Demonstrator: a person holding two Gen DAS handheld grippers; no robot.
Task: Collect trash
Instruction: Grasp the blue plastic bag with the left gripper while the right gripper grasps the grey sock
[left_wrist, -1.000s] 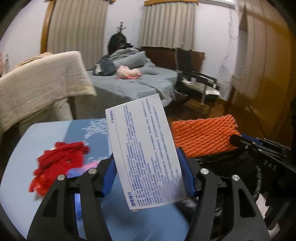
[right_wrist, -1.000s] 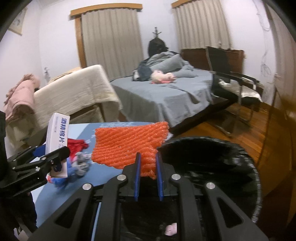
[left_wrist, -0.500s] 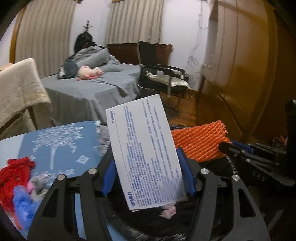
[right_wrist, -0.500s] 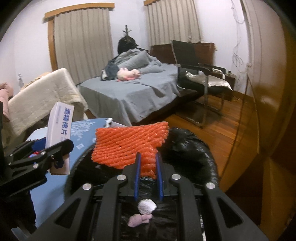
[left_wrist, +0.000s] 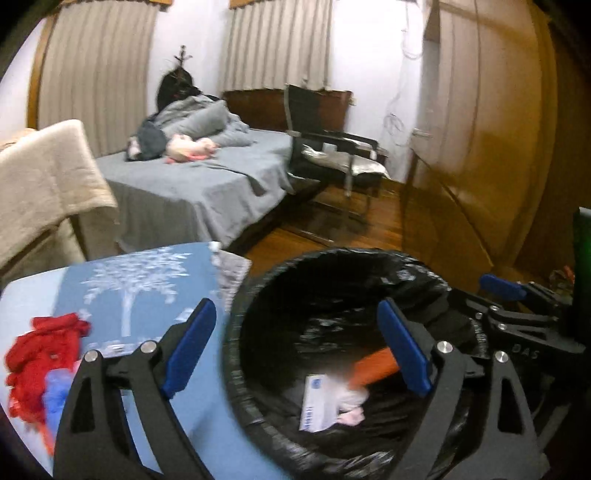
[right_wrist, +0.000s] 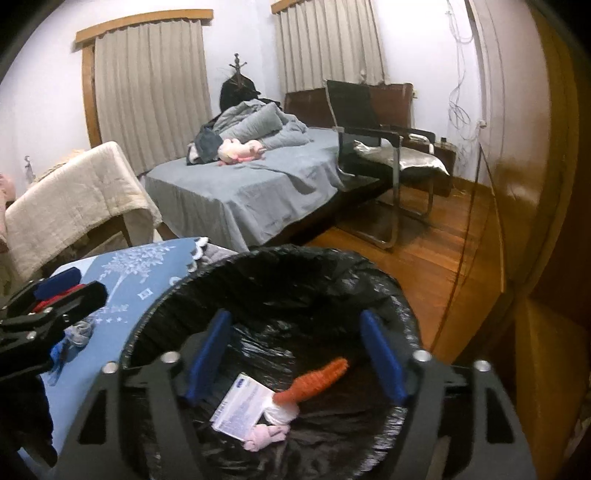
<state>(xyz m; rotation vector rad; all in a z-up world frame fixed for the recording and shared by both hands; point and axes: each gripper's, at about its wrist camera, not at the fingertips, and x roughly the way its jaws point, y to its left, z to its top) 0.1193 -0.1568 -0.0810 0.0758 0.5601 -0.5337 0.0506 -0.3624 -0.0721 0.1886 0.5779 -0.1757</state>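
Observation:
A bin lined with a black bag (left_wrist: 258, 284) (right_wrist: 369, 269) stands beside the blue table. Inside it lie the white printed box (left_wrist: 316, 402) (right_wrist: 240, 408), the orange foam net (left_wrist: 373, 367) (right_wrist: 317, 380) and pale pink crumpled scraps (right_wrist: 266, 435). My left gripper (left_wrist: 295, 347) is open and empty above the bin's left rim. My right gripper (right_wrist: 295, 354) is open and empty over the bin. Red crumpled trash (left_wrist: 40, 354) and blue and grey scraps (right_wrist: 75, 332) lie on the table.
The blue table (left_wrist: 129, 273) with a white tree print is left of the bin. Behind are a grey bed (right_wrist: 258, 184), a cream-draped chair (left_wrist: 40, 177), a black metal chair (right_wrist: 376, 147), wooden floor and a wooden wardrobe (left_wrist: 480, 147) at right.
Both grippers opened over the bin. The white box fell from the left one and the orange foam net from the right one; both now lie inside the bin.

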